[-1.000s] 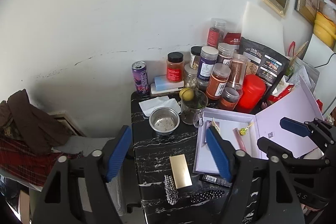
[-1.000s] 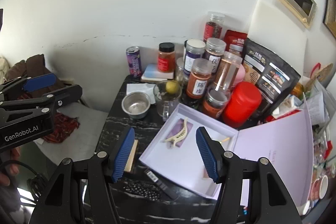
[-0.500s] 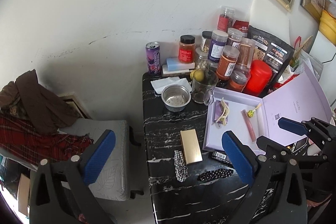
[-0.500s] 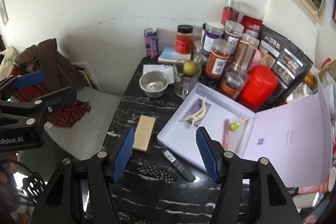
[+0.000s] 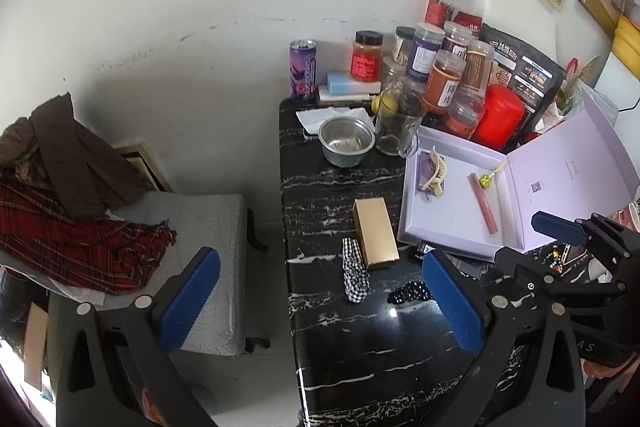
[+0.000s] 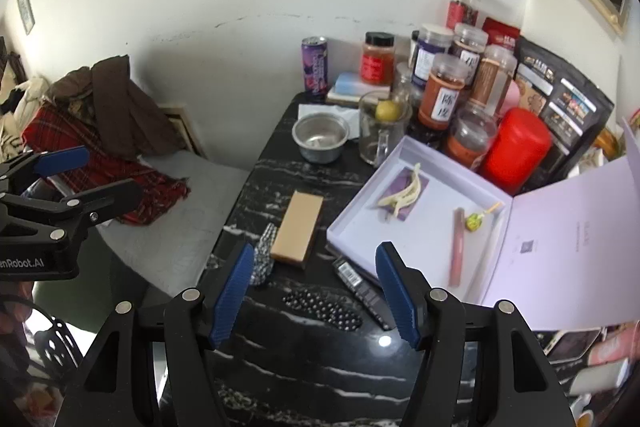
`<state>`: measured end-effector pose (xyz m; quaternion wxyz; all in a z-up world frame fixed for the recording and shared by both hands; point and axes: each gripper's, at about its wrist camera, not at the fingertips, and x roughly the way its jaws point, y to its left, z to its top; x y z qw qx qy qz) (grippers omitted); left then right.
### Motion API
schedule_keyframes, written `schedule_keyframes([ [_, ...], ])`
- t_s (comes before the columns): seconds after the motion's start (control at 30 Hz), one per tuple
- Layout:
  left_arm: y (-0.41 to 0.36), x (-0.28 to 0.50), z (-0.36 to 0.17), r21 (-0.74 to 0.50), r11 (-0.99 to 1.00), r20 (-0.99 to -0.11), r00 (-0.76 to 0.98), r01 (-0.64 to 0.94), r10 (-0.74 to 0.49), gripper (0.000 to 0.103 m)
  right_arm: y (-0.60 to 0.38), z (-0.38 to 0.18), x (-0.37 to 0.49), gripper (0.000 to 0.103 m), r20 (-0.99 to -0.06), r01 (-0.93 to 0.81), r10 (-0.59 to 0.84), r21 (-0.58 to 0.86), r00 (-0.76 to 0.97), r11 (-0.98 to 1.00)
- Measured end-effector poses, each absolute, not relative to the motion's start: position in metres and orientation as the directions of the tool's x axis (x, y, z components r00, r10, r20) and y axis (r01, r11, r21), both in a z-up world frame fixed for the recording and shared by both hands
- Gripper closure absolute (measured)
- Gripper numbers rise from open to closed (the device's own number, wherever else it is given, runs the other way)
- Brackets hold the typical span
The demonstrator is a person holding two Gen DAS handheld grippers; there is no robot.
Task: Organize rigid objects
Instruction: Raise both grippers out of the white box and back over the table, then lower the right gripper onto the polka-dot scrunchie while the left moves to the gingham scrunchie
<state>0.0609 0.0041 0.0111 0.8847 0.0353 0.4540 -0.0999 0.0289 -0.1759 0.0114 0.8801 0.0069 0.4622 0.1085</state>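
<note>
An open lilac box (image 5: 448, 227) (image 6: 424, 247) lies on the black marble table (image 5: 360, 347) (image 6: 320, 367). It holds a cream hair claw (image 5: 435, 171) (image 6: 404, 193), a pink tube (image 5: 483, 202) (image 6: 457, 247) and a green charm (image 5: 486, 180). A gold box (image 5: 375, 233) (image 6: 298, 231), a checked scrunchie (image 5: 354, 275), a black beaded piece (image 6: 324, 307) and a black stick (image 6: 358, 285) lie beside it. My left gripper (image 5: 320, 303) is open and empty above the table's near left. My right gripper (image 6: 316, 291) is open and empty above the beaded piece.
Spice jars (image 6: 442, 91), a red canister (image 6: 516, 147), a purple can (image 6: 315, 69), a steel bowl (image 6: 320, 137) and a glass mug with a lemon (image 6: 382, 127) crowd the table's far end. A grey seat with clothes (image 5: 80, 227) stands to the left.
Both grippers have pulled back and up from the table, so it looks smaller and farther away. The left gripper's jaws have opened wider. Nothing on the table has moved.
</note>
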Motion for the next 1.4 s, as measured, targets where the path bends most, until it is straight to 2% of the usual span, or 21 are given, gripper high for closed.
schedule_keyframes([
  [0.13, 0.002, 0.061, -0.002, -0.031, 0.973, -0.823, 0.547, 0.228, -0.154, 0.0, -0.174, -0.002, 0.027, 0.038, -0.83, -0.182, 0.206, 0.128, 0.518, 0.975],
  [0.57, 0.002, 0.078, -0.048, -0.07, 0.965, -0.873, 0.453, 0.251, -0.181, 0.0, -0.176, -0.049, 0.038, 0.021, -0.877, -0.138, 0.213, 0.17, 0.43, 0.976],
  [0.63, 0.003, 0.082, -0.056, -0.071, 0.966, -0.88, 0.441, 0.25, -0.178, 0.0, -0.175, -0.059, 0.042, 0.014, -0.888, -0.128, 0.212, 0.174, 0.408, 0.976],
  [0.7, 0.003, 0.087, -0.063, -0.069, 0.966, -0.888, 0.427, 0.248, -0.173, 0.0, -0.174, -0.069, 0.046, 0.0, -0.901, -0.115, 0.207, 0.176, 0.381, 0.978],
  [1.07, 0.001, 0.102, -0.097, -0.095, 0.963, -0.911, 0.367, 0.252, -0.186, 0.0, -0.179, -0.132, 0.062, 0.0, -0.94, 0.018, 0.161, 0.175, 0.302, 0.984],
  [1.4, -0.006, 0.113, -0.117, -0.131, 0.956, -0.919, 0.33, 0.263, -0.217, 0.0, -0.178, -0.17, 0.074, 0.0, -0.959, 0.043, 0.133, 0.148, 0.251, 0.988],
])
